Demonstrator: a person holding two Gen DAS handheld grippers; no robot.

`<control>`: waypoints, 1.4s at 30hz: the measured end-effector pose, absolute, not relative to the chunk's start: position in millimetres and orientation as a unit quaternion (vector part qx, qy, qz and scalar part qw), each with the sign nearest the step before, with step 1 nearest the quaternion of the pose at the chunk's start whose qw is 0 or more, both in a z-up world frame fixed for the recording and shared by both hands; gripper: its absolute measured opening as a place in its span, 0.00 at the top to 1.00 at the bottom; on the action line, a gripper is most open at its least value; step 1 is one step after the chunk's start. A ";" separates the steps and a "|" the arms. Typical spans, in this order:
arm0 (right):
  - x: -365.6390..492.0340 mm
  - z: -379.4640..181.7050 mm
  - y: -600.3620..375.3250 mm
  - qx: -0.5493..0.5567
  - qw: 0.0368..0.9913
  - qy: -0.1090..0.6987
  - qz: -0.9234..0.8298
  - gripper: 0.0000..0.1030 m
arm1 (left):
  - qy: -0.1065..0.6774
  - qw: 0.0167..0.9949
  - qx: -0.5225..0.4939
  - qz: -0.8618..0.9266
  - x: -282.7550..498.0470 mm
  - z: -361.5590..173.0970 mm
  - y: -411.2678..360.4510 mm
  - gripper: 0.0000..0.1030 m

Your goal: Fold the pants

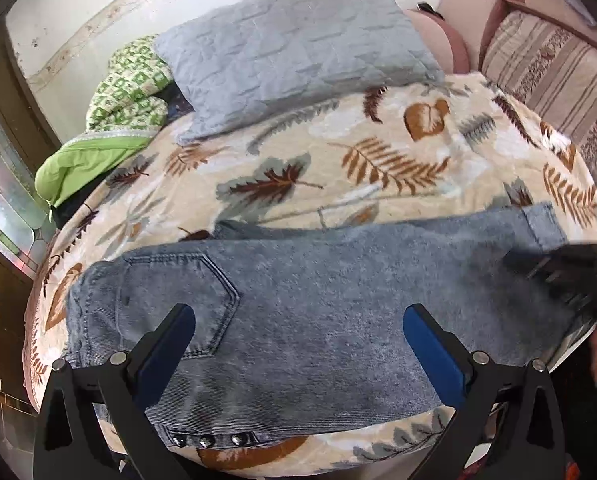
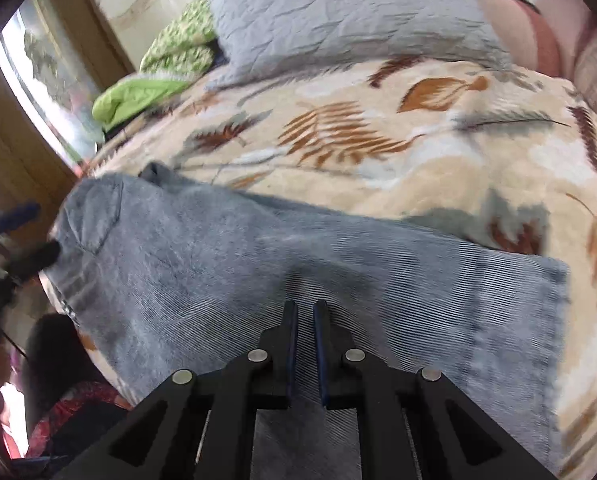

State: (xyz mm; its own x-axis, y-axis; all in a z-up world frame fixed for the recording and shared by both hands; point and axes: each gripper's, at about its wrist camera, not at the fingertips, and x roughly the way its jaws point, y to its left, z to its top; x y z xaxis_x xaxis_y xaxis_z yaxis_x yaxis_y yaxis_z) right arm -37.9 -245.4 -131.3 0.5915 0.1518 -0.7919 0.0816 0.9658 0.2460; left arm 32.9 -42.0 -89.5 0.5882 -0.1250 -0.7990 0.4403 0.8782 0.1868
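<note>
Two black grippers with blue pads hover over the faded blue denim pants (image 1: 318, 312), which lie flat along the bed's near edge on a beige leaf-print blanket (image 1: 338, 152). The left gripper (image 1: 298, 332) gapes wide, empty; the right gripper (image 2: 306, 320) is nearly closed, holding nothing. Farther back, a grey quilted pillow (image 1: 298, 36) rests beside a green patterned quilt (image 1: 130, 92).
</note>
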 end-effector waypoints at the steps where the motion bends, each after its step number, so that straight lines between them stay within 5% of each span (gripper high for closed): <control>1: -46.3 -125.4 -254.8 0.137 0.887 0.442 0.009 0.90 | 0.427 0.869 0.188 -0.163 33.2 -92.9 -43.2 0.00; 8: -133.4 -104.5 -338.2 0.311 0.876 0.367 -0.032 0.89 | 0.449 0.856 0.194 -0.166 40.5 -115.3 -48.5 0.00; 9: -142.9 -105.6 -344.5 0.329 0.870 0.365 -0.035 0.82 | 0.452 0.854 0.196 -0.165 42.3 -119.1 -48.9 0.00; 11: -162.4 -110.4 -355.5 0.358 0.856 0.370 -0.051 0.52 | 0.456 0.852 0.199 -0.162 45.0 -124.2 -48.4 0.00; 12: -168.9 -111.5 -358.3 0.369 0.853 0.365 -0.058 0.27 | 0.460 0.851 0.198 -0.161 46.5 -127.0 -47.4 0.00; 13: -176.2 -112.8 -362.1 0.384 0.849 0.358 -0.060 0.24 | 0.463 0.850 0.197 -0.159 47.9 -129.5 -45.8 0.00; 27: -163.6 -169.4 -366.1 0.530 0.751 0.392 -0.033 0.27 | 0.494 0.837 0.186 -0.143 67.6 -154.0 -24.7 0.00; 33: -153.1 -174.9 -351.6 0.511 0.754 0.410 -0.045 0.64 | 0.500 0.829 0.185 -0.167 63.4 -159.3 -32.3 0.00; 42: -128.8 -93.2 -321.8 0.398 0.837 0.372 -0.050 0.77 | 0.503 0.817 0.204 -0.194 61.7 -167.5 -47.3 0.00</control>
